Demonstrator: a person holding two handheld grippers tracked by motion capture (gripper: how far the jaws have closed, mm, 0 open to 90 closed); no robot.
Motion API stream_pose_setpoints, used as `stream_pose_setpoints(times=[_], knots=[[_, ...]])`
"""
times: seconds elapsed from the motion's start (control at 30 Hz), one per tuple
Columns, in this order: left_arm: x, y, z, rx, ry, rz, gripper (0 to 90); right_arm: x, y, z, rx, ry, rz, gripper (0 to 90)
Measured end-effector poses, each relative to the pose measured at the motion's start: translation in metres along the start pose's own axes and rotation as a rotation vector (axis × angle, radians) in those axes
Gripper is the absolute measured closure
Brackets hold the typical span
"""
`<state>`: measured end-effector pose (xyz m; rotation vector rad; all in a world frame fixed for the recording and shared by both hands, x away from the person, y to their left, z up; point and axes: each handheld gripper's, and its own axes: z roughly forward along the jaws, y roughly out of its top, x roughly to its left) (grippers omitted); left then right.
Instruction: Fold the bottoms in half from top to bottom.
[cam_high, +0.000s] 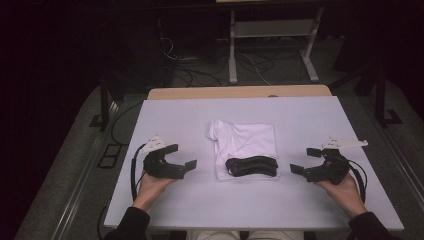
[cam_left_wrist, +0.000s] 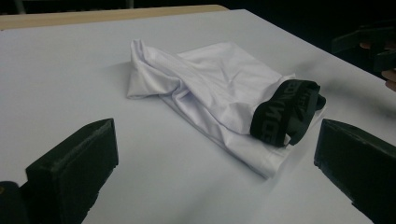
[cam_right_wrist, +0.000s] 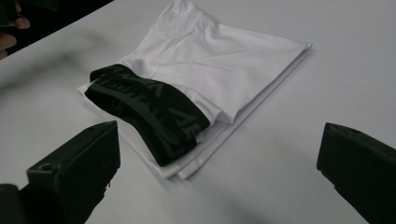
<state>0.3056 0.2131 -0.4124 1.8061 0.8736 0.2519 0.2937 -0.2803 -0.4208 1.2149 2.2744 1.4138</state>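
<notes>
White counter (cam_high: 200, 210) in a dark room, nothing fancy. Left tongs (cam_high: 185, 157) at 9 o'clock, spread wide and holding nothing. Folded white underwear (cam_high: 247, 142) with a black waistband (cam_high: 251, 165) sits dead center. Right tongs (cam_high: 305, 161) at 3 o'clock, spread too.

The folded white garment (cam_high: 245, 142) is thin cloth with a faint sheen, smooth over most of its top and creased at its far left corner. Its black waistband (cam_high: 251, 165) is a denser woven elastic, matt, with lettering woven in a slightly lighter tone. The tabletop (cam_high: 300, 115) is a smooth, matt white sheet, and a wood-coloured edge (cam_high: 240, 92) shows along its far side. Each tool, left (cam_high: 181, 156) and right (cam_high: 306, 160), looks like matt black plastic with a slightly grainy surface.
</notes>
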Motion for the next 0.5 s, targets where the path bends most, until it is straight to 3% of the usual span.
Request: stream_pose_setpoints(times=[0.5], knots=[[-0.004,-0.019,-0.020,-0.015,0.015,0.027,0.0,0.005,-0.016,-0.002,0.027,-0.014,-0.039,0.0]])
